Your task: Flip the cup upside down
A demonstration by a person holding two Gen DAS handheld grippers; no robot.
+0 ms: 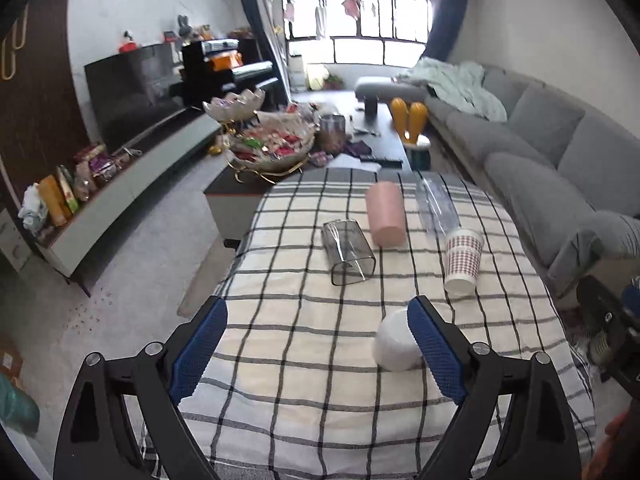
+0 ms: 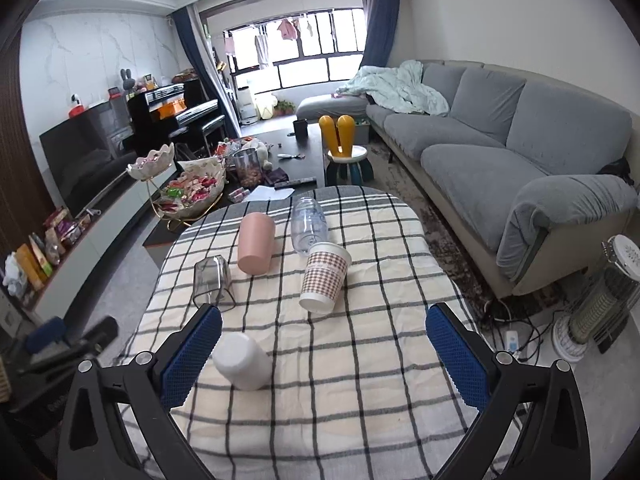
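Note:
Several cups stand upside down on the checked tablecloth [image 1: 304, 368]: a white cup [image 1: 394, 346], a checked paper cup [image 1: 462, 262], a pink cup [image 1: 385, 214], a smoky glass [image 1: 348, 252] and a clear plastic cup [image 1: 436, 204]. My left gripper [image 1: 318, 334] is open above the near table; the white cup sits by its right finger. In the right wrist view my right gripper [image 2: 322, 340] is open and empty; the white cup [image 2: 241, 361] is by its left finger, the paper cup [image 2: 325, 276], pink cup [image 2: 256, 248], glass [image 2: 212, 280] and clear cup [image 2: 308, 224] lie beyond.
A grey sofa [image 2: 500, 144] runs along the right. A dark coffee table [image 2: 296, 160] with snack bowls [image 1: 272, 148] and a yellow-eared stool [image 2: 346, 152] stand behind the table. A TV bench [image 1: 132, 184] is at left, a heater [image 2: 600, 300] at right.

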